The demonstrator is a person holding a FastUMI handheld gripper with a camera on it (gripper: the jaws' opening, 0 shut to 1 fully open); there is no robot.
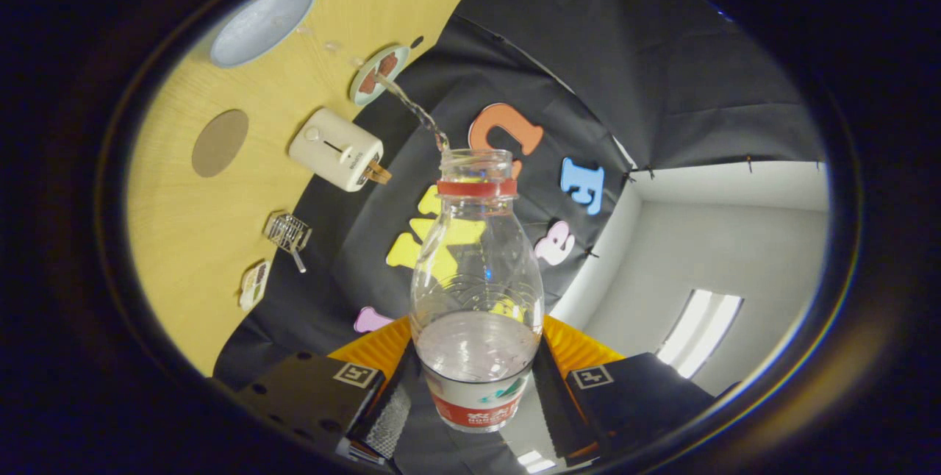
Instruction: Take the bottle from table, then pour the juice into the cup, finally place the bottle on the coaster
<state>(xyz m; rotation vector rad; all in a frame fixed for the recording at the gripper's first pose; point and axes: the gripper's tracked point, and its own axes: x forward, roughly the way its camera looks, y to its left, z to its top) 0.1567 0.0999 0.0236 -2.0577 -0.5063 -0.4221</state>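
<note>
Clear plastic, red neck ring, cap off: the bottle (476, 291) sits at lower centre of the frame, clamped between the two fingers of the gripper (476, 394), which press on its labelled base from either side. The whole scene is rolled over, so the pale wooden table (176, 240) fills the left side of the frame and the black booth cloth the middle.

A thin stream of liquid (415, 111) leaves the open mouth and arcs toward the upper left, reaching the cup (378, 74), seen rim-on near the table's far edge. Some liquid remains pooled in the bottle's lower body.

Other items on the table:
- a blue-grey round plate (262, 24), upper left, beyond the cup;
- a brown round coaster (220, 143), left of centre, bare and well apart from the bottle;
- a cream toaster (336, 148), between the coaster and the cup, with something tan sticking out of its slot;
- a small wire rack (287, 232), below the toaster;
- a small white item (254, 285), lower left, too small to identify.

Nothing lies between the bottle mouth and the cup.
</note>
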